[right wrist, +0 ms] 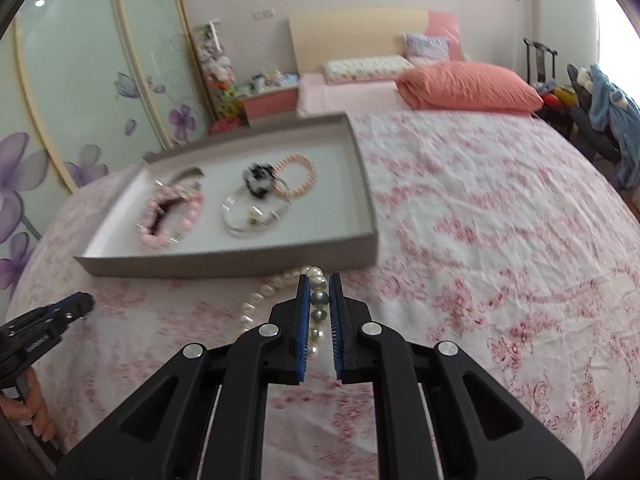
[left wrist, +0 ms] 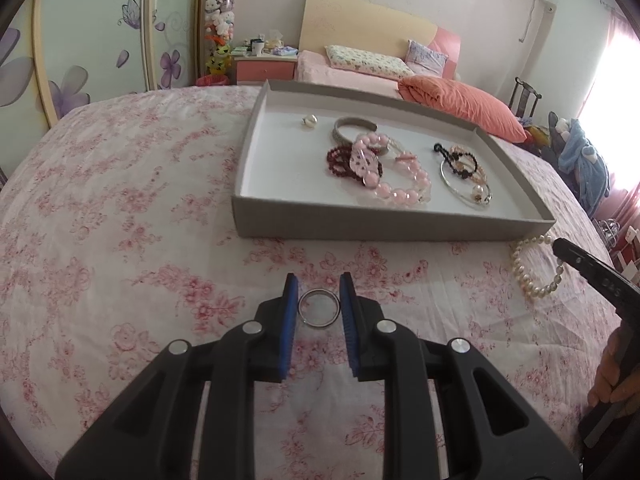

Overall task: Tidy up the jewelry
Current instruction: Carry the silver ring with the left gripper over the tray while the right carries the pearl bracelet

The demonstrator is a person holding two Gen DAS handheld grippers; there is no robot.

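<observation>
A grey tray (left wrist: 360, 222) lies on the floral bedspread and holds several bracelets, among them a pink bead bracelet (left wrist: 400, 188) and a clear bangle (left wrist: 466, 184). My left gripper (left wrist: 319, 292) has its blue pads on either side of a silver ring (left wrist: 319, 307) that lies on the cloth in front of the tray. My right gripper (right wrist: 319, 292) is closed around a pearl necklace (right wrist: 276, 284) just before the tray's (right wrist: 224, 266) front wall. The necklace (left wrist: 534, 276) and right gripper also show at the right of the left wrist view.
The floral bedspread (left wrist: 120, 220) stretches to the left and in front of the tray. A second bed with an orange pillow (left wrist: 460, 104) lies behind. A wardrobe with flower doors (right wrist: 80, 100) stands at the left, clothes on a chair (right wrist: 608, 112) at the right.
</observation>
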